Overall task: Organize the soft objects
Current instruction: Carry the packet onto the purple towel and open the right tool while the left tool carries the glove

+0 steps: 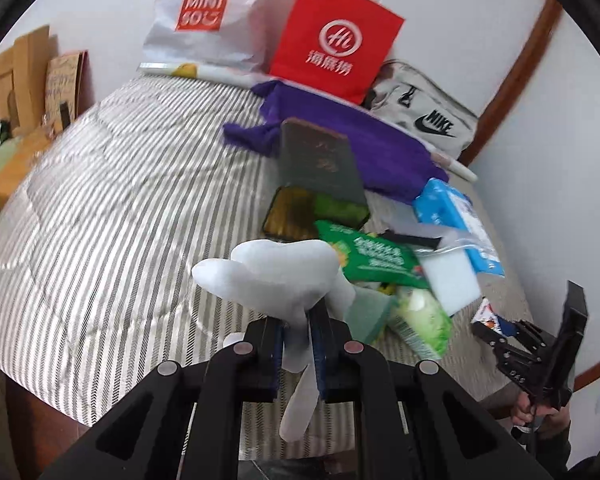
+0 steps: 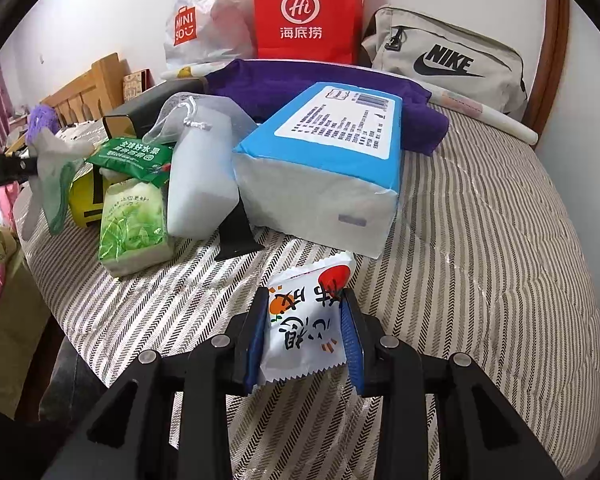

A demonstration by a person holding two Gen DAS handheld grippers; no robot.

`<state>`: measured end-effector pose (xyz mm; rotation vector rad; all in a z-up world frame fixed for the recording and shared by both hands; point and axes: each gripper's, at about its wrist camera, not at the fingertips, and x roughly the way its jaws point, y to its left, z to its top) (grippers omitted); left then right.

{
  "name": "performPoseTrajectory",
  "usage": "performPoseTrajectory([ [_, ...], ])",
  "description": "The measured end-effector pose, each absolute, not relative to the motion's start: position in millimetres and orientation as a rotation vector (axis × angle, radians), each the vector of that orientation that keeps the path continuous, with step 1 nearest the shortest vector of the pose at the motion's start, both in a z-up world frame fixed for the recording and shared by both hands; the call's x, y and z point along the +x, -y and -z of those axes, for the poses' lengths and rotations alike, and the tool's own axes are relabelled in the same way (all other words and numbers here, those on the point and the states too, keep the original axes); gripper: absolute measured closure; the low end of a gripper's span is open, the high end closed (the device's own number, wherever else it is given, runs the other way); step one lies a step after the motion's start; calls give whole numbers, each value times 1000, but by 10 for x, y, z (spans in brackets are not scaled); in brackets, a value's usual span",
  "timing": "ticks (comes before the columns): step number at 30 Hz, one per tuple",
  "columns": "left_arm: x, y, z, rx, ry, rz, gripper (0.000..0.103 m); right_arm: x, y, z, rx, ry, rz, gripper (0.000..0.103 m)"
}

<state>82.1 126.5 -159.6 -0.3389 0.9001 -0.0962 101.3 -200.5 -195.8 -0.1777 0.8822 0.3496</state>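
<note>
Left claw (image 1: 298,330): closed tight on a soft white cloth (image 1: 272,270), lifted above the striped bed (image 1: 100,220).
Right claw (image 2: 306,334): pads pressed on a small white snack packet (image 2: 306,320), low over the bed.
Middle ground: green packets (image 2: 134,216), white sponge (image 2: 200,176), blue tissue pack (image 2: 324,160), heaped together.
Far: purple cloth (image 2: 300,84), red paper bag (image 2: 306,12), grey Nike bag (image 2: 448,60).

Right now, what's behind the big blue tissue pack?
Behind the blue tissue pack lies a purple cloth, then the red paper bag and grey Nike bag. The pack hides the cloth's middle.
</note>
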Motion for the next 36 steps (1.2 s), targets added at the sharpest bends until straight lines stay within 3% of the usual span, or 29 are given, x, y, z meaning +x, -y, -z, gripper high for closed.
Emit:
performPoseTrajectory([
  [9,906,-1348,1800,-396,-930,124,90,1015,2010,1877,-192,-874,-332,69],
  [36,1228,-1419,901,-345,-771,110,91,1298,2012,1022,-133,-767,-346,69],
])
